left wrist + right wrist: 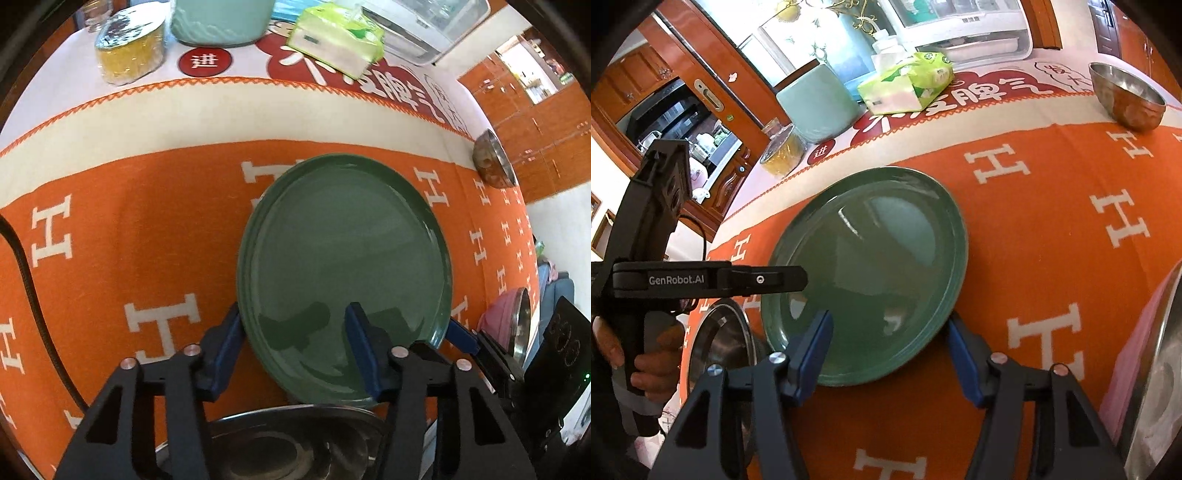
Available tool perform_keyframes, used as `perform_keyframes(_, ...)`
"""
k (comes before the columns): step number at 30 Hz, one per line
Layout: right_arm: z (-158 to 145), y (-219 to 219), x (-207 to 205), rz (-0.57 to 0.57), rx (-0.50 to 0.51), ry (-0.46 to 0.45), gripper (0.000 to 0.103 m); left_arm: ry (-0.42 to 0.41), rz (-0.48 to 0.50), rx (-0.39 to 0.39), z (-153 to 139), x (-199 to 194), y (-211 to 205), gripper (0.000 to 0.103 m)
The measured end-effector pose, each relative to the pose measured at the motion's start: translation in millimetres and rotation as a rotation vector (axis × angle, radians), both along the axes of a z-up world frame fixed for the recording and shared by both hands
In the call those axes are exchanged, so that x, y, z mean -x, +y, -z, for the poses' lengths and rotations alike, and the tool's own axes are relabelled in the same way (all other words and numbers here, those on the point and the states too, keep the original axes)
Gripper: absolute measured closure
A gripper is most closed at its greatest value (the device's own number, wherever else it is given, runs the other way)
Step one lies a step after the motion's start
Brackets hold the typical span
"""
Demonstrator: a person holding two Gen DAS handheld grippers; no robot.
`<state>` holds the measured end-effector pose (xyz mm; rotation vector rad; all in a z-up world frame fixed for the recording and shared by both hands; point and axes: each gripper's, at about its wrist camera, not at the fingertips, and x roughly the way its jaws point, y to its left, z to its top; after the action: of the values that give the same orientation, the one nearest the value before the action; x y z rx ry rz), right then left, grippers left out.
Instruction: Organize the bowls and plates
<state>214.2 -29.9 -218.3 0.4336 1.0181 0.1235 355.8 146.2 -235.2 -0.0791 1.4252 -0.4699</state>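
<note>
Early stage: green plate (343, 273) mid-cloth, left gripper (295, 354) and right gripper (886, 354) both straddling its near rim, jaws apart, unclamped; steel bowl (1126, 96) at 1 o'clock still unsorted.

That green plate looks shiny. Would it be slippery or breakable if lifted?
Probably slippery: the green plate shows glossy window reflections. It looks like stiff glazed ceramic, so likely fragile if dropped. Lying flat on the orange cloth, it seems unlikely to roll.
</note>
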Motion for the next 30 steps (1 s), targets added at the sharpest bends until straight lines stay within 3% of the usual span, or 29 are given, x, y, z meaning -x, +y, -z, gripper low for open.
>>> perform_keyframes(9,3,-11,0,0.051,0.037,0.014,0.085,-0.032,-0.06,-0.018,0,-2,13,0.076)
perform_keyframes(12,3,-13,0,0.057,0.025,0.015,0.085,-0.041,-0.079,-0.036,0,-2,17,0.084)
perform_keyframes(20,-1,-13,5,0.063,0.008,-0.002,0.086,-0.074,-0.105,-0.029,-8,2,22,0.086)
perform_keyframes(30,-24,-19,16,0.09,0.022,-0.083,0.086,-0.192,-0.133,0.087,-47,15,27,0.085)
